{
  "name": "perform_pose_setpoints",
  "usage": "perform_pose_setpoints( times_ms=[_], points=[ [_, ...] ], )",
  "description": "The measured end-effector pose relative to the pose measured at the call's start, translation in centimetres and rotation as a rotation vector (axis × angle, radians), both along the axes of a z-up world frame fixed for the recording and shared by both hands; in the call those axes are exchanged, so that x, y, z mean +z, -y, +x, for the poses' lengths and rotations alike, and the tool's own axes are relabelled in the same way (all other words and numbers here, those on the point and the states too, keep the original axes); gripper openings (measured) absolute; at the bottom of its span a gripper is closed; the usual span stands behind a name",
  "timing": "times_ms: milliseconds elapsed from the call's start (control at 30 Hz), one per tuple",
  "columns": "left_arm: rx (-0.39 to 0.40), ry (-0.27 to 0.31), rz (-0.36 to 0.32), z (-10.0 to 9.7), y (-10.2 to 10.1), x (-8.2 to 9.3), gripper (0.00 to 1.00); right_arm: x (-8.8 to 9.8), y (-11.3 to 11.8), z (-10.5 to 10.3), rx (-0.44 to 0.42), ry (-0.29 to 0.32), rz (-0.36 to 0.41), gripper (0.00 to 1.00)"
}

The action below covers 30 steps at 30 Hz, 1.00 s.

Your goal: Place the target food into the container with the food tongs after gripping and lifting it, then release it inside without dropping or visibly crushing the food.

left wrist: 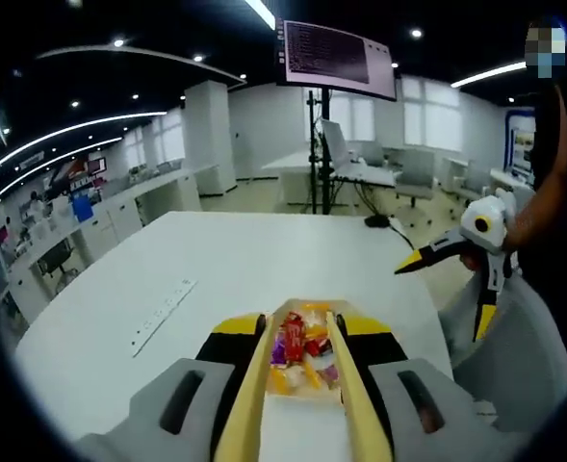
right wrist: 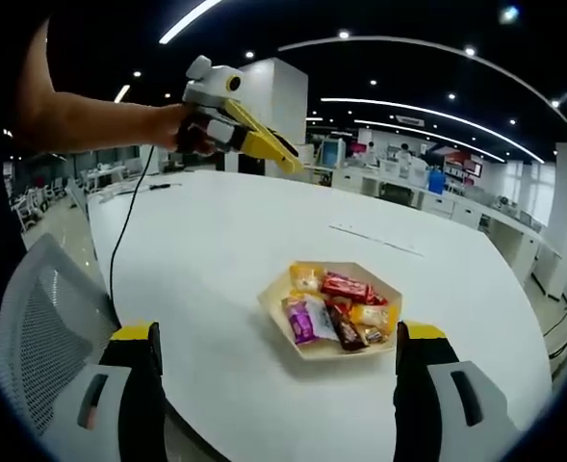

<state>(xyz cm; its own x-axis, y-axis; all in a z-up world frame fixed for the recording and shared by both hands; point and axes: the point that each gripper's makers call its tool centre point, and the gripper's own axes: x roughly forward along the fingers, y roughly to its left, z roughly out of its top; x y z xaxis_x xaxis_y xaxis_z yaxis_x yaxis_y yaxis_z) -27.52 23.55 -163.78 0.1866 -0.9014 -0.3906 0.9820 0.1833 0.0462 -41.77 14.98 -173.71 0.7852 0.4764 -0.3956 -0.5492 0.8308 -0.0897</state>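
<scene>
A pale hexagonal tray [right wrist: 281, 318] of wrapped snacks [right wrist: 346, 287] rests on the white table [right wrist: 206, 241]. In the left gripper view the tray [left wrist: 360, 313] lies just ahead of my left gripper [left wrist: 302, 329], whose jaws are shut on wooden food tongs [left wrist: 249, 395]. The tong arms stand apart, their tips on either side of a red snack [left wrist: 291, 337]. My right gripper [right wrist: 280, 337] is open and empty, its jaws wide apart short of the tray. It shows as the right gripper [left wrist: 427, 255] in a hand above the table's right edge. The left gripper [right wrist: 254, 135] hovers far left.
A white power strip [left wrist: 163, 313] lies on the table to the left. A black cable [right wrist: 129, 221] trails over the table edge. A grey mesh chair [right wrist: 42, 318] stands beside the table. Behind are a monitor on a stand [left wrist: 336, 53], desks and counters.
</scene>
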Motion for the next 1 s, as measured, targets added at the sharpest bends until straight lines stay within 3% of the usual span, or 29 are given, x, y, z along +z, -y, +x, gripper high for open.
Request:
perform_pose_setpoints(
  times_ms=[200, 433, 467, 600, 1000],
  points=[
    [-0.007, 0.031, -0.009, -1.2, -0.8, -0.1, 0.26, 0.1, 0.0, 0.0, 0.000, 0.004, 0.004, 1.00],
    [0.010, 0.019, -0.037, -2.0, -1.7, 0.1, 0.26, 0.3, -0.2, 0.0, 0.008, 0.011, 0.008, 1.00],
    [0.007, -0.001, -0.044, -2.3, -1.7, 0.0, 0.26, 0.2, -0.2, 0.0, 0.008, 0.009, 0.011, 1.00],
    [0.005, 0.011, -0.077, -3.2, -2.0, 0.2, 0.26, 0.4, 0.0, 0.0, 0.002, 0.003, 0.036, 1.00],
    [-0.003, -0.007, -0.141, -6.2, -3.7, 0.2, 0.26, 0.5, -0.3, -0.2, 0.011, 0.015, 0.021, 0.99]
  ],
)
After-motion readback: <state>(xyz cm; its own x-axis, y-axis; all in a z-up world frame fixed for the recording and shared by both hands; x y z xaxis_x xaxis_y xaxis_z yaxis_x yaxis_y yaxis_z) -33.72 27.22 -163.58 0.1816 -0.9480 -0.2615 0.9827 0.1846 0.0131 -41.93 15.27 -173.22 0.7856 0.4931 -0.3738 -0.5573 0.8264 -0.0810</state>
